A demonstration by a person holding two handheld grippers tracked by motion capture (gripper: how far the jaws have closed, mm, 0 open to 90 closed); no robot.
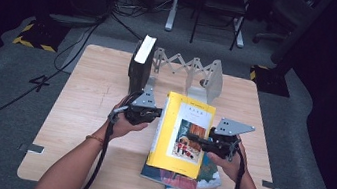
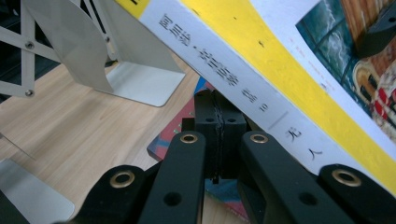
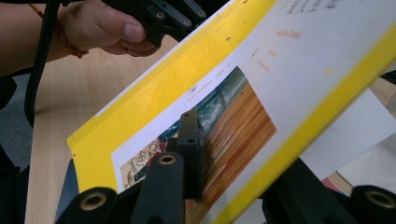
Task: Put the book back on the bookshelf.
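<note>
A: Forearms first, nearest us in the high view, coming in from the bottom edge. We list the left gripper [image 1: 153, 114] at the yellow book's [image 1: 183, 134] spine side and the right gripper [image 1: 198, 140] at its opposite long edge.

B: Entered. State of the left one?

A: Clenched. In the left gripper view we see its two black pads pressed flat together with nothing between them, tucked just under the book's white spine [image 2: 243, 79], which bears printed characters. Whether the pads touch the spine we cannot tell.

B: And the right?

A: Grasping the yellow book. In the right gripper view one jaw lies across the front cover's picture [image 3: 224, 135] and the other sits behind the yellow edge, so the cover is pinched between them.

B: We note the book's place.

A: Held tilted above the wooden table [image 1: 90, 98], towards its right half, spine side higher, front cover facing up and right. Directly beneath it lies a second book [image 1: 184, 180] with a red and blue cover, flat on the table, its corners showing past the yellow one.

B: Remaining items?

A: One dark thick book [image 1: 141, 62] standing upright at the table's far edge, against the left end of an expanding metal book rack [image 1: 195, 70]. We also log the rack's pale end plate [image 2: 140, 70] near the left gripper.
</note>
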